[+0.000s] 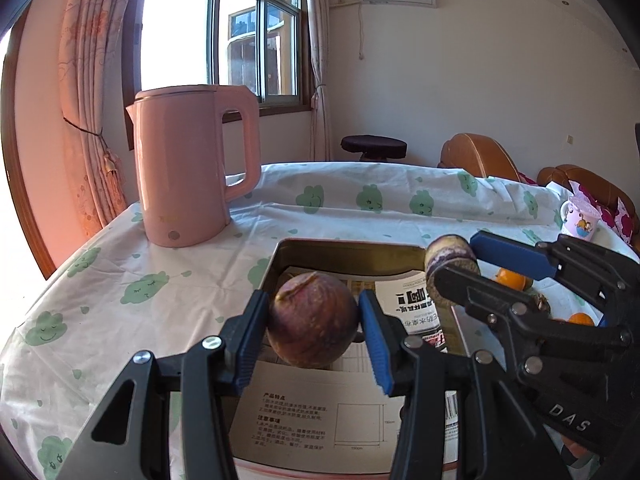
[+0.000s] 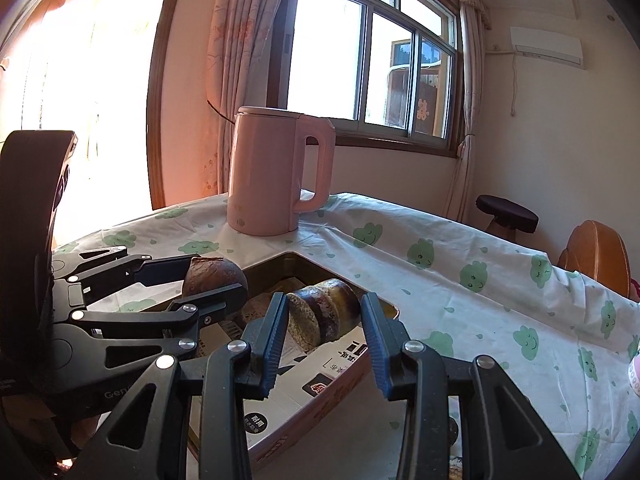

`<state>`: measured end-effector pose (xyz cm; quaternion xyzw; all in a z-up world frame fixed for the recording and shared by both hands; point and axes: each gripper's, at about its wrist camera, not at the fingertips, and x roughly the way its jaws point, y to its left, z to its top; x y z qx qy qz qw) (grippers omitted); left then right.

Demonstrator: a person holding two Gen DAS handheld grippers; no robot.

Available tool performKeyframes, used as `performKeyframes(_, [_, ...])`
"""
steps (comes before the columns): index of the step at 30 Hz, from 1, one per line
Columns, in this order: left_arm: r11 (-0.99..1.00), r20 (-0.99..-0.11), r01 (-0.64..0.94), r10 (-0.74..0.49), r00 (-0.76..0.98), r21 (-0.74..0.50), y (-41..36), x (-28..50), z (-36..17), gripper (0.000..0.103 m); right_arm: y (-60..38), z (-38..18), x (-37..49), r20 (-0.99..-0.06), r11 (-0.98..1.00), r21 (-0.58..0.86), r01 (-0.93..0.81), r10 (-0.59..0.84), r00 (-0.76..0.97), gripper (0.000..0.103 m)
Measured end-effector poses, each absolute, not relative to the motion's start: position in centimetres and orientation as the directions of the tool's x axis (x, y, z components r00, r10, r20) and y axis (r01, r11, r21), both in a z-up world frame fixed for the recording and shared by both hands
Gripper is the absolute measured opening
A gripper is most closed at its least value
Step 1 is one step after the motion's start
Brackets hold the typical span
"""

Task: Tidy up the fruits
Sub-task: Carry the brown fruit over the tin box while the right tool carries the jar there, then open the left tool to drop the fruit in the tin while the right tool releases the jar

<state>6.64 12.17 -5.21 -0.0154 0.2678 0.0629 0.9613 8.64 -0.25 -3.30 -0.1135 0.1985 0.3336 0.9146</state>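
Note:
My left gripper (image 1: pixel 313 322) is shut on a round purple-brown fruit (image 1: pixel 312 320) and holds it above a rectangular tin box (image 1: pixel 340 246) lined with printed paper. My right gripper (image 2: pixel 323 316) is shut on a mottled purple-grey fruit (image 2: pixel 324 314) over the same box (image 2: pixel 384 308). In the left wrist view the right gripper (image 1: pixel 460 264) comes in from the right with its fruit (image 1: pixel 450 264) above the box's right wall. In the right wrist view the left gripper (image 2: pixel 212 280) holds its fruit (image 2: pixel 214 274) at the left.
A pink kettle (image 1: pixel 188 164) stands on the cloud-print tablecloth (image 1: pixel 100 300) behind the box. Orange fruits (image 1: pixel 510 280) lie on the table right of the box. A cartoon cup (image 1: pixel 580 222) stands at the far right. A stool (image 1: pixel 374 148) and chairs stand beyond the table.

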Motion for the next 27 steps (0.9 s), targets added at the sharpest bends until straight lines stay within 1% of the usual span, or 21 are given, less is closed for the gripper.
performKeyframes(11, [0.991,-0.584,-0.134,0.119,0.803,0.017,12.3,7.9,-6.8,0.048,0.4,-4.9,9.8,-0.500,0.747,-0.060,-0.662,0.552,0.667,0.040])
performKeyframes(27, [0.988,-0.628,-0.157,0.123,0.769,0.001,13.0,8.6,-7.4,0.048,1.3,-6.1,10.9,-0.572,0.728,-0.039,-0.685,0.546,0.613,0.040])
